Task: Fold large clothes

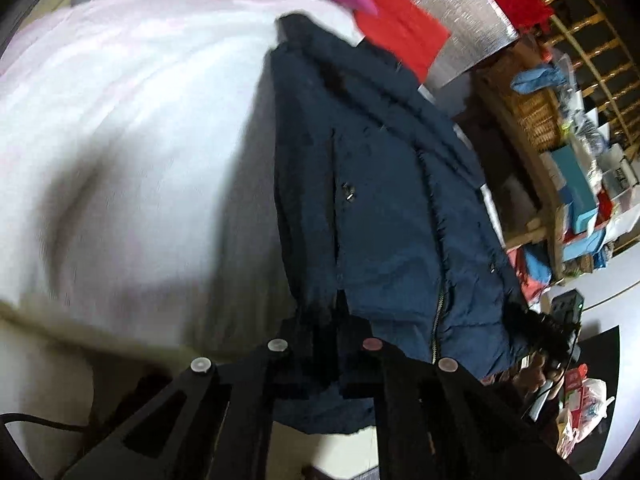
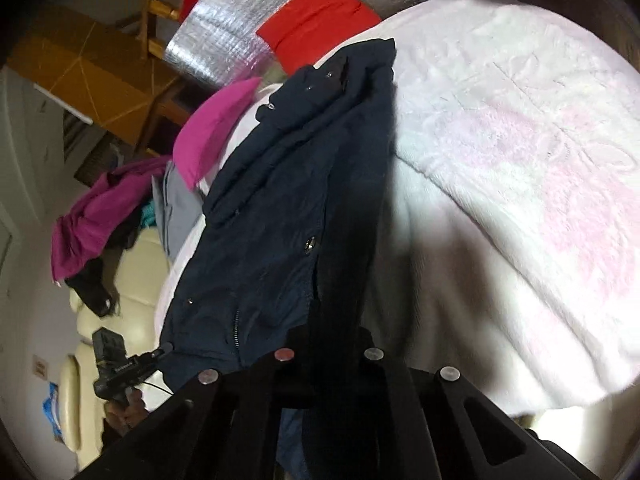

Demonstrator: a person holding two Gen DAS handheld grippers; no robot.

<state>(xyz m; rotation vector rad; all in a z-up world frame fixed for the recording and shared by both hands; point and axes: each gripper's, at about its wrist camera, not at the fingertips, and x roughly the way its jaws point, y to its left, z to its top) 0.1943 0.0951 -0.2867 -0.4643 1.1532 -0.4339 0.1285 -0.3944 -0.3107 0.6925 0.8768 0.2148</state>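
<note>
Two grippers, each clamped on the near edge of a navy jacket. Left gripper (image 1: 326, 332), bottom centre of its frame: jaws narrow, dark fabric pinched between them. Right gripper (image 2: 330, 340), bottom centre of its frame: jaws narrow, a dark fold of the jacket running down into them. Exact pinch points are lost in black-on-black shadow in both views.

Jacket (image 1: 380, 200) stretches from the jaws up to the upper centre, over a white-pink blanket (image 2: 520, 140). Held by two points on one edge, probably to lift or spread it flat for a fold; judging from the creases and bunched collar, folding is at an early stage.

Zipper (image 1: 438, 312) sits just right of the left jaws. Whether the jacket lies flat or hangs partly lifted, cannot tell; motion blur smears the blanket. Lower hem is cut off behind the gripper bodies.

Further out: pink cushion (image 2: 212, 136) left of the jacket, red cloth (image 2: 320, 16) at top centre, silver foil sheet (image 2: 224, 36) upper left. Clutter at the right edge of the left view is too small to name.
</note>
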